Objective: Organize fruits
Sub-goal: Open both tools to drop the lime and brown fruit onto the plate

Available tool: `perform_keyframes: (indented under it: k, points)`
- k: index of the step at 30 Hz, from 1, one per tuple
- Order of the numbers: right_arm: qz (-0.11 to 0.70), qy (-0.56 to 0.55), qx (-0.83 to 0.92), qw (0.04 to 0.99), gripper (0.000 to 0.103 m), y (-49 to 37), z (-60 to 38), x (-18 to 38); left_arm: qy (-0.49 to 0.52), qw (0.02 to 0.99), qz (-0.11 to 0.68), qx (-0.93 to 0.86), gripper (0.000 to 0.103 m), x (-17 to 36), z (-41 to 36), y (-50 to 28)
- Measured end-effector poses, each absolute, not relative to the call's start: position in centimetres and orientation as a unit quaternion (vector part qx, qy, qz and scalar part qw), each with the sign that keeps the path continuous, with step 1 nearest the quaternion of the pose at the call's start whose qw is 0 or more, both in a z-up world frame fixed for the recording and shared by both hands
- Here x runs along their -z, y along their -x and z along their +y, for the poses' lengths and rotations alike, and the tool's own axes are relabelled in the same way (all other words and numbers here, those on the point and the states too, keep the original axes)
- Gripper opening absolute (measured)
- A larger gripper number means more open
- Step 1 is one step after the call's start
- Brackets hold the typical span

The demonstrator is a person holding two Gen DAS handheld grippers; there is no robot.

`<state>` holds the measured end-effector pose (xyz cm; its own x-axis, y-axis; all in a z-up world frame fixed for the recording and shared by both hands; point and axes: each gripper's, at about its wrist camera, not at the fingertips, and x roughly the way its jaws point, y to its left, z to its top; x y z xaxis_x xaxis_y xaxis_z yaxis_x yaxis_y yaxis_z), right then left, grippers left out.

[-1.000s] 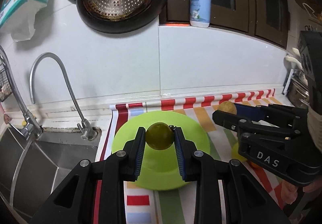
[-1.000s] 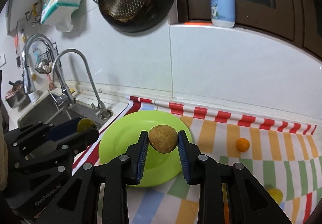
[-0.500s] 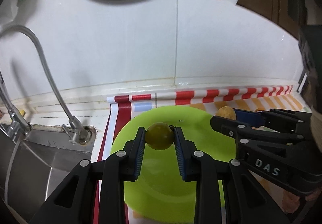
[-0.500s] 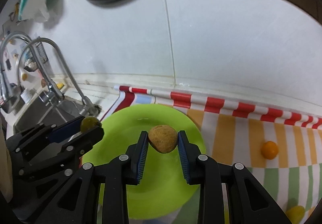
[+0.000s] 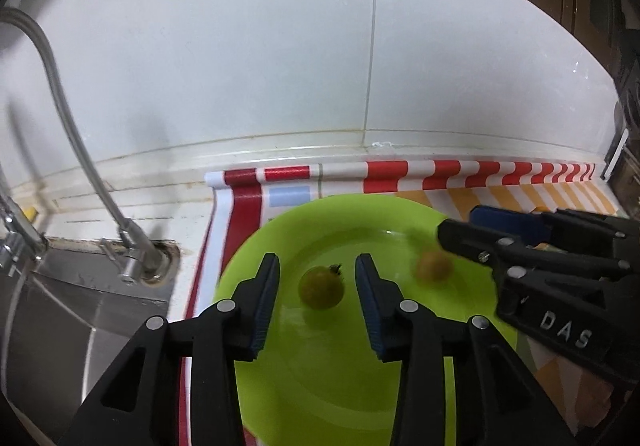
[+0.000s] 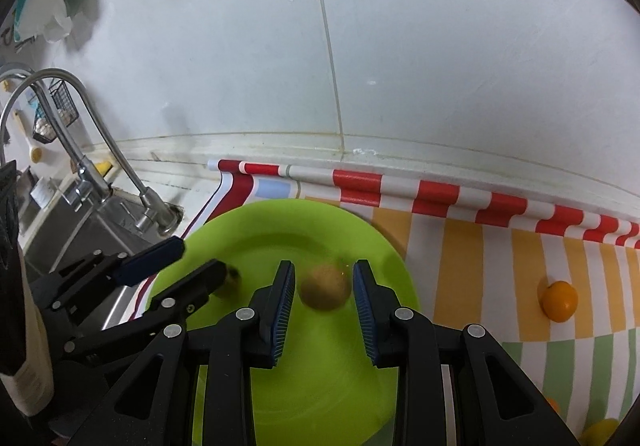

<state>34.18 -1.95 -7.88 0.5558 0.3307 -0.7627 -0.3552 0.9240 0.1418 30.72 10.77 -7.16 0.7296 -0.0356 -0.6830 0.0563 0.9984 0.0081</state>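
Observation:
Low over the lime-green plate [image 5: 320, 386], my left gripper [image 5: 317, 260] has its jaws opening. A small green fruit with a stem [image 5: 321, 287] lies on the plate between the blue pads, and neither pad touches it. In the right wrist view my right gripper [image 6: 323, 265] hangs over the same plate [image 6: 320, 386]. A blurred brown fruit [image 6: 324, 288] sits below and between its pads with a thin gap on each side. From the left wrist view that brown fruit [image 5: 434, 266] is under the right gripper's [image 5: 460, 221] fingers, clear of them.
The plate rests on a striped cloth [image 6: 480, 266] against the white wall. An orange fruit [image 6: 559, 301] and a yellow one [image 6: 600, 432] lie on the cloth to the right. A faucet [image 5: 132, 258] and steel sink [image 5: 60, 326] are to the left.
Both grippers came down and closer to the plate. The green fruit left the left jaws, which widened, and the brown fruit dropped out of the right jaws onto the plate.

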Motion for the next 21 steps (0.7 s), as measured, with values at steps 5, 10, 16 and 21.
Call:
perform_keyframes:
  k: [5, 10, 16, 21]
  points:
    - [0.416, 0.025, -0.191, 0.889, 0.031, -33.0, -2.6, 6.9, -0.019, 0.937, 0.348, 0.019, 0.039, 5.3, 10.8, -28.9]
    - [0.4, 0.036, -0.196, 0.895, 0.031, -31.0, -3.0, 5.5, -0.022, 0.942, 0.334, 0.01, 0.039, 3.3, 10.5, -27.1]
    - [0.38, 0.035, -0.2, 0.902, 0.032, -28.1, -4.0, 3.5, -0.019, 0.949, 0.315, 0.017, 0.043, 1.3, 9.9, -24.2]
    - [0.368, 0.035, -0.198, 0.908, 0.031, -25.7, -4.9, 2.1, -0.019, 0.954, 0.297, 0.025, 0.047, -0.2, 8.9, -21.8]
